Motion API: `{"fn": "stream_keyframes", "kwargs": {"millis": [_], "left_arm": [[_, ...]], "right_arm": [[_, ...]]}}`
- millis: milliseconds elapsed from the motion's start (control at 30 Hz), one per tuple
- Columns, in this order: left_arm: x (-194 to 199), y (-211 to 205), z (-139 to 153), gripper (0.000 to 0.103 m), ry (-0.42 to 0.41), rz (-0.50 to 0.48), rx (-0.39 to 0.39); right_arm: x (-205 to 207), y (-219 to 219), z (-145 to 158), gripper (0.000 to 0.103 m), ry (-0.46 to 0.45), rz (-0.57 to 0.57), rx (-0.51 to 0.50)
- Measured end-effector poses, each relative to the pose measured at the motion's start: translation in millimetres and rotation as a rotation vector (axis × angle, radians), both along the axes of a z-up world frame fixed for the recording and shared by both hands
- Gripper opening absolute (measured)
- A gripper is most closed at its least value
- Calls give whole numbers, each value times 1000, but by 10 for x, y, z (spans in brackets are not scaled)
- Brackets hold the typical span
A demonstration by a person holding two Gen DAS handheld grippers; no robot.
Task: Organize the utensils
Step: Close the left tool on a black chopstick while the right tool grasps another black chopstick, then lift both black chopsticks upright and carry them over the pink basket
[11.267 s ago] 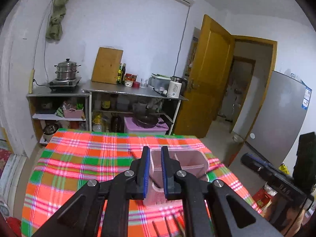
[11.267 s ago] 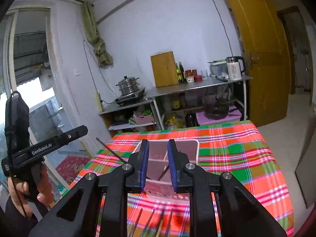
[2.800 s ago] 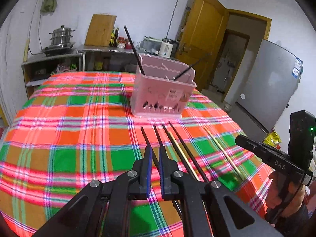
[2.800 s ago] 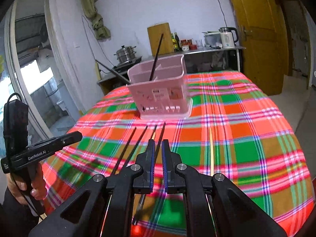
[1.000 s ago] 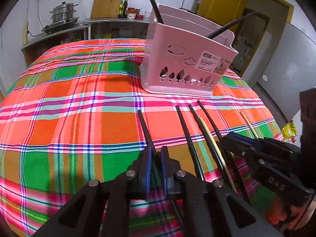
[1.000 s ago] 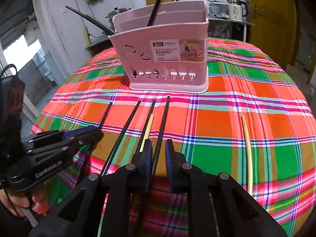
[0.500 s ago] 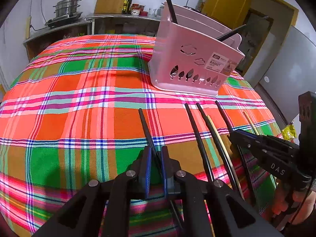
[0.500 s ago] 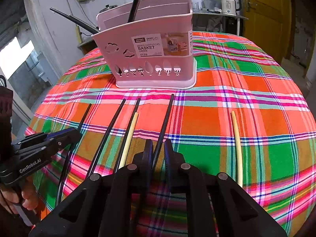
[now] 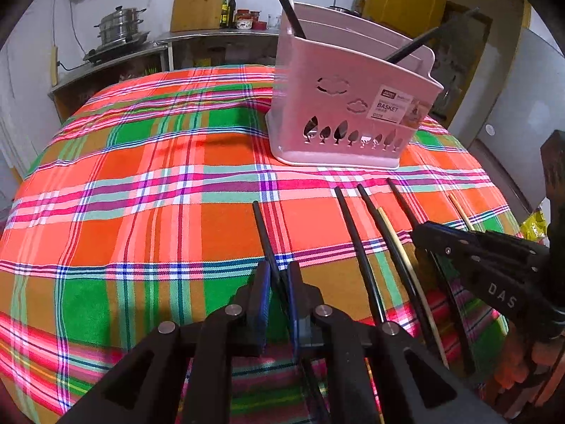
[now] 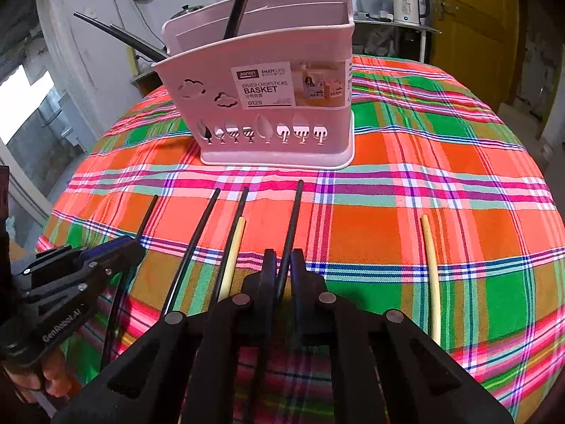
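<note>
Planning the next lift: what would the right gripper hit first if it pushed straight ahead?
Probably the pink chopstick basket: the right gripper, shut on a black chopstick, points at its front wall across bare tablecloth.

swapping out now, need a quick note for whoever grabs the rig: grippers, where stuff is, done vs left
Left gripper: shut on the leftmost black chopstick, low over the tablecloth.
Right gripper: shut on the rightmost black chopstick.
Basket: upright beyond the row, with black chopsticks already standing in it.
Done: those few are in the basket.
Left: drop both gripped sticks into the basket, then the two black ones between them, the pale one beside those, and the pale one off to the right.
</note>
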State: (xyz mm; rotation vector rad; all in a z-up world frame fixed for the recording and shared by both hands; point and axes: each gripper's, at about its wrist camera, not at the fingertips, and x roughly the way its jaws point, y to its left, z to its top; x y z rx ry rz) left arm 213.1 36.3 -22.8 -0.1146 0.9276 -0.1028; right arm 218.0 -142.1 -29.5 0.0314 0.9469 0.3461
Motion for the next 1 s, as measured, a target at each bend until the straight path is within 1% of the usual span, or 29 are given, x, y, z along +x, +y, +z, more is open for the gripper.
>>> {"fn": "stream_keyframes", "kwargs": {"millis": [100,200,367,567,1000], "left_arm": [[-16,6,16,8,1,-8,-26],[-54,-7,60,6,-6,-21,-34],[-126,-33,252,6,-39,-42,-46],[-192,-33,599,5,-100,-64,-52],[-280,-34,1344,5,-241,-95,-47]], "right_arm": [[-31,-2,24,5,-4,16,14],[-68,-16,74,5,-13,23,32],[-119,-66,227,5,-46,30,49],[-185,-135,488,5,-100,33,90],[-351,-293,1072,5,-238,25,136]]}}
